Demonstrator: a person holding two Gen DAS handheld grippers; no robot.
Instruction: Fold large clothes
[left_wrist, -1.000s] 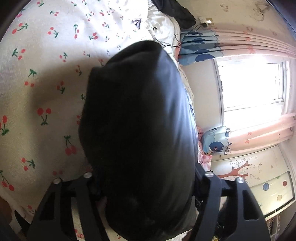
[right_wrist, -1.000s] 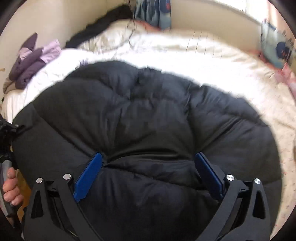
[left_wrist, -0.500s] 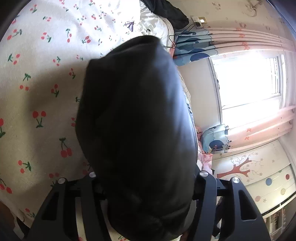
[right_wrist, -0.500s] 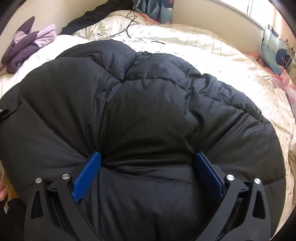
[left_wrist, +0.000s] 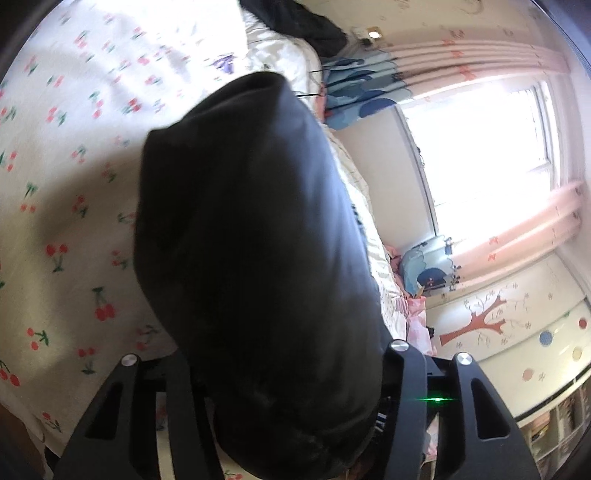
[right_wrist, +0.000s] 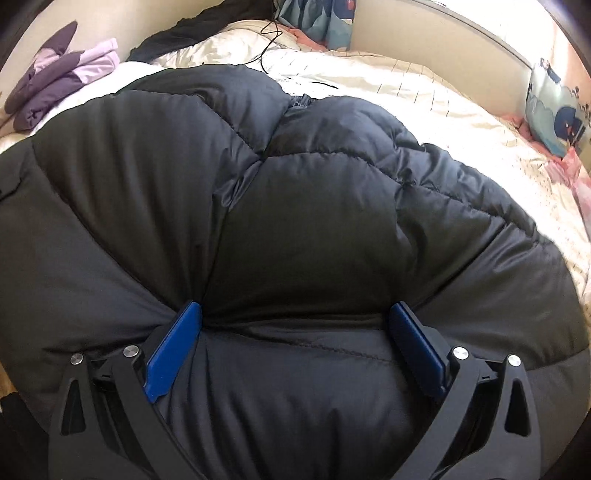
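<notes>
A black puffer jacket (right_wrist: 295, 184) lies bunched on the bed and fills most of the right wrist view. My right gripper (right_wrist: 295, 314) points down into it, and its blue pads (right_wrist: 173, 347) dig into a thick quilted bulge that sits between them. In the left wrist view a rounded mass of the same jacket (left_wrist: 251, 221) sticks out over the cherry-print sheet (left_wrist: 66, 221). My left gripper (left_wrist: 280, 369) has that mass between its jaws, which are closing on it. The fabric hides the left pads.
A cream quilt (right_wrist: 369, 77) covers the far side of the bed, with a thin black cable (right_wrist: 269, 40) across it. Folded purple clothes (right_wrist: 62, 81) lie at the back left beside a dark garment (right_wrist: 177, 33). A blue cushion (right_wrist: 554, 118) leans by the wall, below the bright window (left_wrist: 480, 147).
The left jaws have drawn closer together around the jacket. The right gripper has sunk toward the jacket, which now fills more of its view; the hand at the left edge is gone.
</notes>
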